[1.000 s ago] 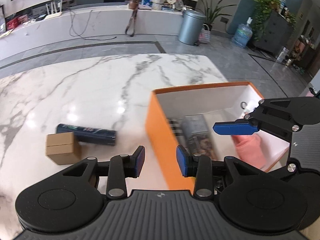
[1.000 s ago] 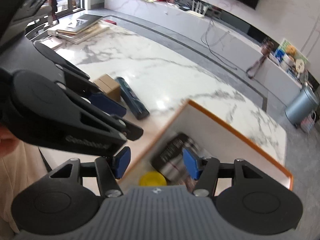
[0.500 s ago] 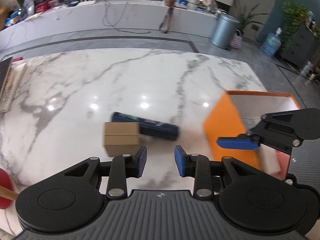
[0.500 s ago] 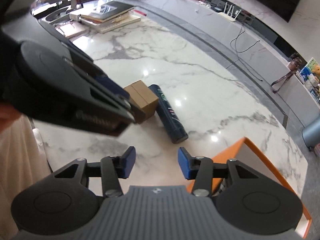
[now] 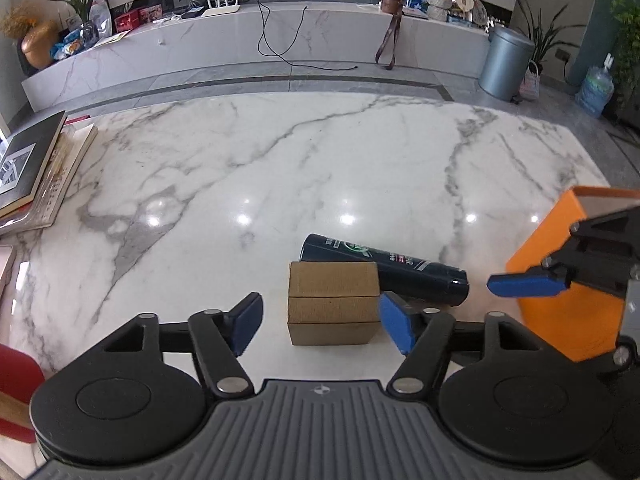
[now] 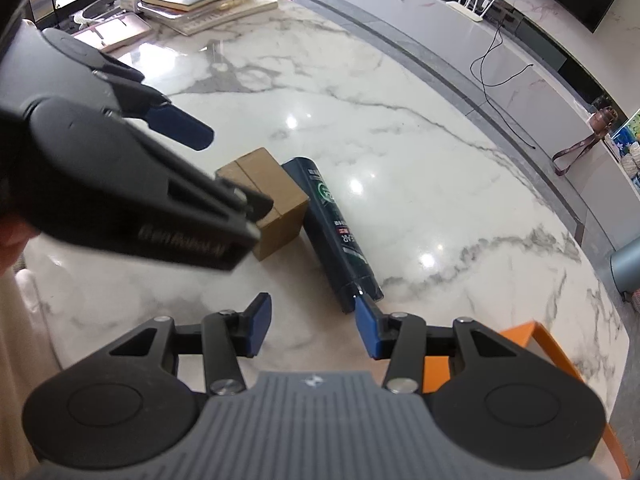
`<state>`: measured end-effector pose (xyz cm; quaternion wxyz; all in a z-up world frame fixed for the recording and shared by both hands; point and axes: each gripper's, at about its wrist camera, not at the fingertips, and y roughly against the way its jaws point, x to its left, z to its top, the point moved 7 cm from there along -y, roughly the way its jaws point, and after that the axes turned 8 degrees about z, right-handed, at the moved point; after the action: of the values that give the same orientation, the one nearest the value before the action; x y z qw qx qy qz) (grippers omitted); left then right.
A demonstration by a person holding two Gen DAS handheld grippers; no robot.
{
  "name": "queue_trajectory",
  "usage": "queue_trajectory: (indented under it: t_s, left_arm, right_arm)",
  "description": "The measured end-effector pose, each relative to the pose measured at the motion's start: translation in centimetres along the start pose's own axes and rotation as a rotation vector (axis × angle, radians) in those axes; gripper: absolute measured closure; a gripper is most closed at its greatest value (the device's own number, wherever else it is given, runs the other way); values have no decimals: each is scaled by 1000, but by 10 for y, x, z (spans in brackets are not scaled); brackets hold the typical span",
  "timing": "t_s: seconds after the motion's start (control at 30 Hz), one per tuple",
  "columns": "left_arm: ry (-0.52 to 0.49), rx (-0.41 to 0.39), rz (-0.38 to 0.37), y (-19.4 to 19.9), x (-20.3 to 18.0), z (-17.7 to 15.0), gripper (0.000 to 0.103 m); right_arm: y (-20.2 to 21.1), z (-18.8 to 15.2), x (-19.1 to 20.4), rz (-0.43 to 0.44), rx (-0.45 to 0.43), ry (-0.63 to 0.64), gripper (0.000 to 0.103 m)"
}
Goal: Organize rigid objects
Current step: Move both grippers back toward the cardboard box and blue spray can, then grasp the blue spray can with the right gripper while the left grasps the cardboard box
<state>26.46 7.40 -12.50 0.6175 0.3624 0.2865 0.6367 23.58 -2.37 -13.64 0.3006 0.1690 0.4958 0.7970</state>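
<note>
A small brown cardboard box (image 5: 333, 303) lies on the marble table, with a dark blue can (image 5: 384, 269) on its side just behind it, touching. My left gripper (image 5: 320, 322) is open, its blue pads on either side of the box, not touching. My right gripper (image 6: 312, 326) is open and empty; the can's cap end (image 6: 356, 284) lies just beyond its right finger. The box also shows in the right wrist view (image 6: 268, 200), partly hidden by the left gripper (image 6: 120, 168). The orange storage box (image 5: 560, 280) stands at the right.
A stack of books (image 5: 32, 172) lies at the table's left edge. A red object (image 5: 16, 384) sits at the near left. The orange box's corner (image 6: 536, 344) is under my right gripper. Beyond the table is a floor and a long white counter (image 5: 280, 40).
Both grippers swung left, away from the orange box toward the cardboard box and can. My left gripper opened wider and now straddles the cardboard box. My right gripper came close to the can's end.
</note>
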Motion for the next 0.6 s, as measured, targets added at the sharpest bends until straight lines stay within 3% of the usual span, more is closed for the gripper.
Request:
queue_trajectory:
  t_s: [0.37, 0.53, 0.6]
  left_arm:
    - [-7, 22, -14, -22, -4, -7, 17]
    - [-6, 18, -31, -33, -5, -7, 26]
    - [-3, 27, -47, -36, -5, -8, 34]
  right_arm:
    - [-27, 7, -15, -8, 42, 27, 56]
    - [-35, 8, -15, 5, 60, 52, 56]
    - [-37, 10, -15, 6, 64, 62, 56]
